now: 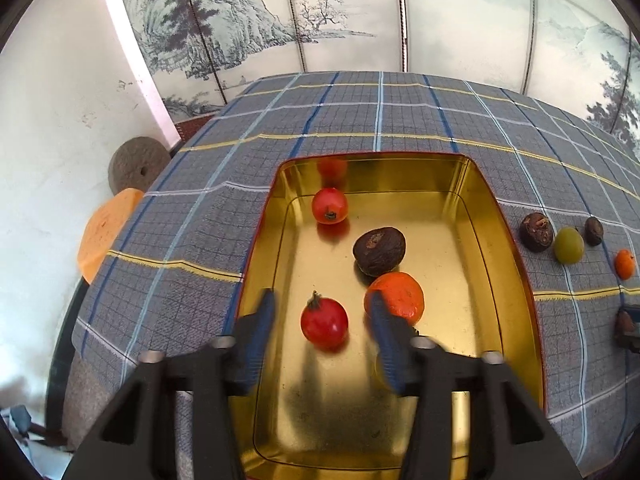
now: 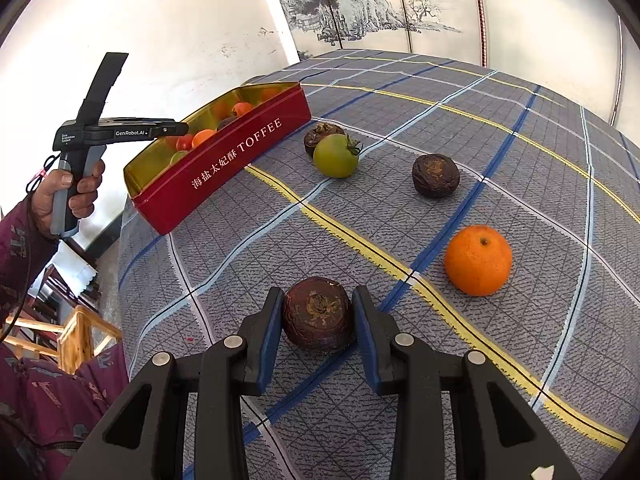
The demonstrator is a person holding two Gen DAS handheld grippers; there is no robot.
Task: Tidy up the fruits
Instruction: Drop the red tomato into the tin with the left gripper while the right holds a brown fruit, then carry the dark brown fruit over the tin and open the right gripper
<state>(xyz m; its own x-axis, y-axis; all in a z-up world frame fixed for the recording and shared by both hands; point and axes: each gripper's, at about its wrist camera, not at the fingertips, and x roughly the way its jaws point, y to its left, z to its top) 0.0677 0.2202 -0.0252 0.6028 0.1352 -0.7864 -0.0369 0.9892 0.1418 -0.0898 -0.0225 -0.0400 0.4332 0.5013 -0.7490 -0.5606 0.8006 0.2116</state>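
A red toffee tin with a gold inside (image 1: 504,240) (image 2: 224,168) sits on the plaid cloth. It holds two red tomatoes (image 1: 324,322) (image 1: 329,205), a dark brown fruit (image 1: 379,251) and an orange (image 1: 396,294). My left gripper (image 1: 322,312) is open above the tin, with the near tomato lying between its fingers below. My right gripper (image 2: 318,312) is shut on a dark brown fruit (image 2: 318,314) resting on the cloth. On the cloth beyond it lie an orange (image 2: 478,260), a second dark fruit (image 2: 436,175), a green tomato (image 2: 335,155) and a third dark fruit (image 2: 320,133).
The cloth-covered table (image 2: 520,128) falls away at its left edge. A painted folding screen (image 1: 360,12) stands behind it. A stone disc (image 1: 134,164) and an orange round object (image 1: 105,232) sit off the table's left side. The person's hand holds the left gripper's handle (image 2: 76,184).
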